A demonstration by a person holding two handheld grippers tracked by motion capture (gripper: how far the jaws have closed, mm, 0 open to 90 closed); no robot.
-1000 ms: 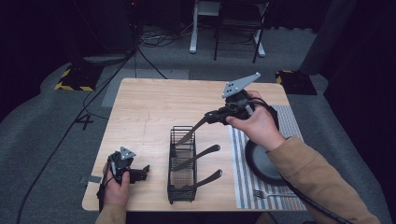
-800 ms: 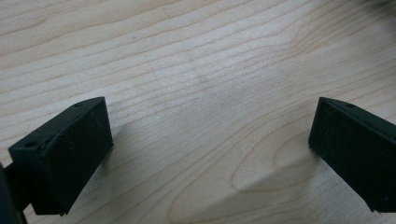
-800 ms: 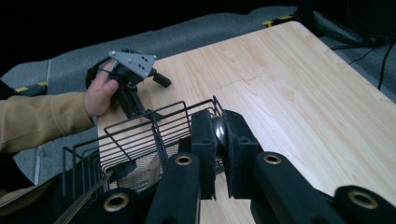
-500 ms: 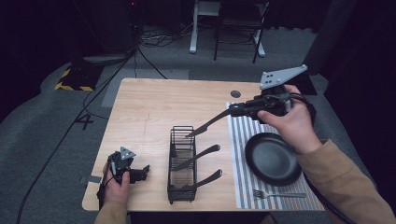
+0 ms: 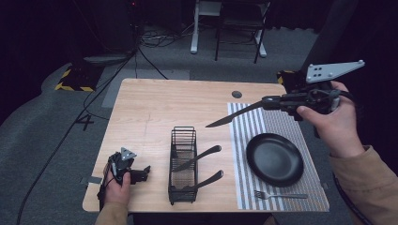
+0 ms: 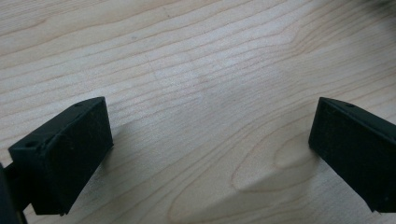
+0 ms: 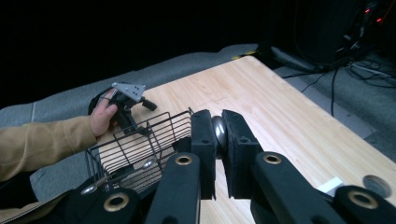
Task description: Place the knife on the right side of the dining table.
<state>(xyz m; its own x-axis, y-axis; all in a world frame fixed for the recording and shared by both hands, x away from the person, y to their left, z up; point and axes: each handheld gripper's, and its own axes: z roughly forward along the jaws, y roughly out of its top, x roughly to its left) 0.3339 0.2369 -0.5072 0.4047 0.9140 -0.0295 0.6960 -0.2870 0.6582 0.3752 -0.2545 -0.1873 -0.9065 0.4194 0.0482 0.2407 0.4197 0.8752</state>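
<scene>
Knife (image 5: 233, 116), a dark table knife, hangs in the air above the wooden table (image 5: 155, 108), clamped by its handle end in the right gripper (image 5: 274, 101), whose jaws are closed tight on it; in the right gripper view the rounded metal butt of the handle (image 7: 219, 132) shows pinched between the two black pads. The blade slants down and to the left, its tip over bare wood just left of the striped placemat (image 5: 281, 197) and a little beyond the far end of the black wire cutlery rack (image 5: 183, 166). That rack stands near the middle of the table's near half, with two more pieces of cutlery (image 5: 197, 158) lying across it, their handles poking out over its right side toward the mat. On the placemat sits a round black plate (image 5: 274, 159), and nearer than the plate a fork (image 5: 280, 194) lies flat along the mat's near edge. A small dark round spot (image 5: 237, 94) marks the table's far side by the mat's far left corner. At the near left corner the left gripper (image 5: 141, 174) rests low on the wood, held by the left hand (image 5: 117, 187), well apart from the rack; its jaws stand wide apart over bare wood grain with nothing between them. Cables (image 5: 145, 51) trail across the grey floor beyond the table.
</scene>
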